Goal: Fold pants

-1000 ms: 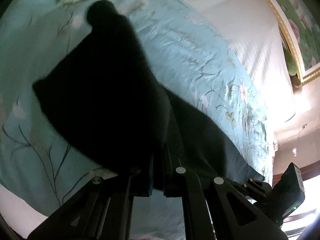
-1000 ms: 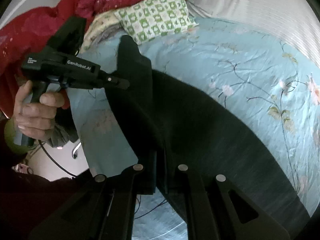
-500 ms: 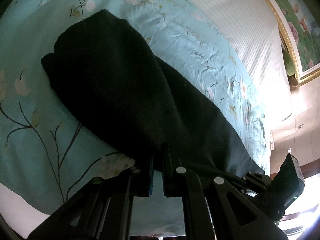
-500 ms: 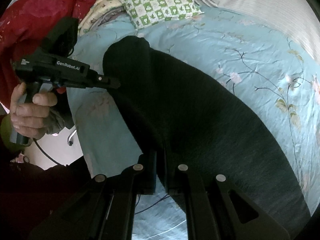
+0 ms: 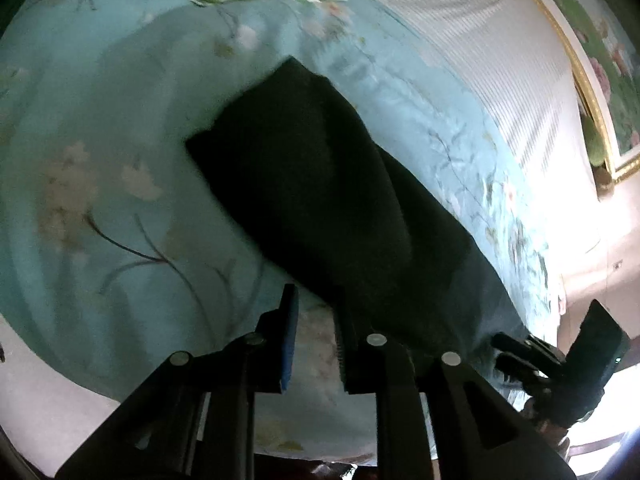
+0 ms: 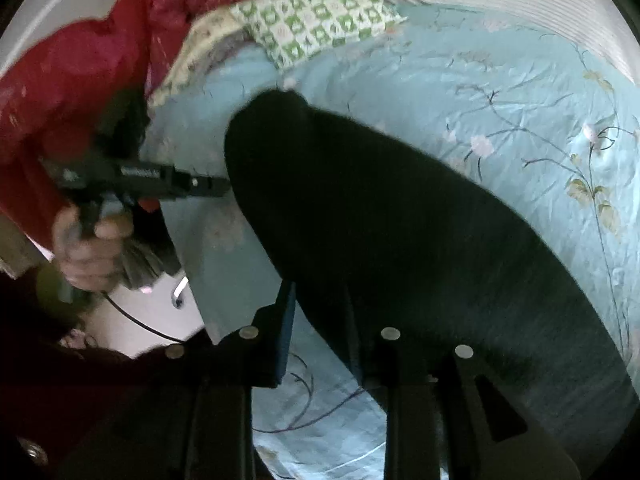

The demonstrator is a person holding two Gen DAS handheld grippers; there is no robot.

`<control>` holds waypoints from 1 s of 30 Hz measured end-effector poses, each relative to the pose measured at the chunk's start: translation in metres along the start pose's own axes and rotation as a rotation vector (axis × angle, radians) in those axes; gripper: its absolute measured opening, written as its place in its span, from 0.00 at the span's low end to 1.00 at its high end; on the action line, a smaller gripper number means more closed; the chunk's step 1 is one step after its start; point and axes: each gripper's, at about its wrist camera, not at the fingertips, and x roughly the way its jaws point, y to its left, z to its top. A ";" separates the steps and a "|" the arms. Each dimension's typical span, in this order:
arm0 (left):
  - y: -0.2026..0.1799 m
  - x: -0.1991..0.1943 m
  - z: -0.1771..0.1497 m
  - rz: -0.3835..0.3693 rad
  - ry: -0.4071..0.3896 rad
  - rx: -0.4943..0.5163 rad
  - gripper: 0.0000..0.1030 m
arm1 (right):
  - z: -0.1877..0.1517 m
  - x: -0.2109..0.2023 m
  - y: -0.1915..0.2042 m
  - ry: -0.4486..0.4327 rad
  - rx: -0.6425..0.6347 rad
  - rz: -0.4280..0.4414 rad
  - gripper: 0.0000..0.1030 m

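The black pants point(image 5: 340, 184) lie folded in a long dark shape on the pale blue flowered bedspread point(image 5: 120, 200). My left gripper point(image 5: 316, 304) hovers at their near edge with its jaws opening. Only bedspread shows in the gap, and the cloth edge lies beside the right finger point(image 5: 348, 344). My right gripper point(image 6: 318, 292) is opening too. The edge of the pants point(image 6: 400, 220) runs loosely across its gap, and the pads do not press it. In the right wrist view a hand point(image 6: 88, 248) holds the left gripper point(image 6: 222, 188) at the pants' left side. The right gripper point(image 5: 500, 348) appears at the left wrist view's lower right.
A green and white checked pillow point(image 6: 316, 20) lies at the head of the bed beside a red quilt point(image 6: 80, 60). A striped white sheet point(image 5: 480, 60) borders the bedspread, with a gold-framed picture point(image 5: 592, 92) beyond. The bed's edge and a black cable point(image 6: 136, 320) are at the lower left.
Both grippers were shut on the pants' edge and now stand apart from the cloth. The lifted cloth has settled flat on the bed. The left gripper has shifted along the bed.
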 end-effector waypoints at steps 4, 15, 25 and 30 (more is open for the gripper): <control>0.011 -0.004 0.012 0.016 -0.020 -0.048 0.48 | 0.011 -0.012 -0.006 -0.069 0.048 0.019 0.32; 0.034 0.008 0.053 0.090 -0.006 -0.176 0.65 | 0.067 -0.006 -0.064 -0.156 0.227 -0.056 0.47; 0.040 0.022 0.060 0.094 -0.014 -0.167 0.65 | 0.104 0.063 -0.094 0.024 0.201 -0.046 0.47; 0.039 0.025 0.057 0.106 -0.028 -0.134 0.63 | 0.101 0.095 -0.079 0.171 0.077 -0.092 0.47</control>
